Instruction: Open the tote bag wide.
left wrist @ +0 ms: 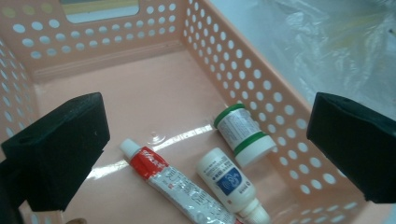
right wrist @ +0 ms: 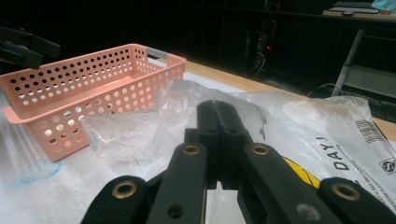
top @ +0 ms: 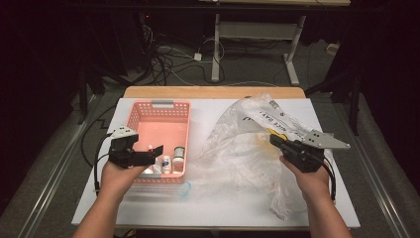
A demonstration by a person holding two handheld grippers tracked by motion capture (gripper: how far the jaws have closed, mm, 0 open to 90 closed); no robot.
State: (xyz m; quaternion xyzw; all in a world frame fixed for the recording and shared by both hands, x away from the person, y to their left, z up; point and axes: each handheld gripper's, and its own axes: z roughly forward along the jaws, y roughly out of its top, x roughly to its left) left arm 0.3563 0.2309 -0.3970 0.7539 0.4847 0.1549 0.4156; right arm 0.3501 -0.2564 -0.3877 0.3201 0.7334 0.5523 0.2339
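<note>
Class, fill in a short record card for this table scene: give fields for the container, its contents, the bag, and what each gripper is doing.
container: pink perforated basket, on the white table
contents: tube with red band, white bottle with blue label, white bottle with green bands, all lying down
bag: clear plastic bag, crumpled, right of the basket
left gripper: open, above the basket's contents, holding nothing
right gripper: jaws shut, pinching the bag's plastic
</note>
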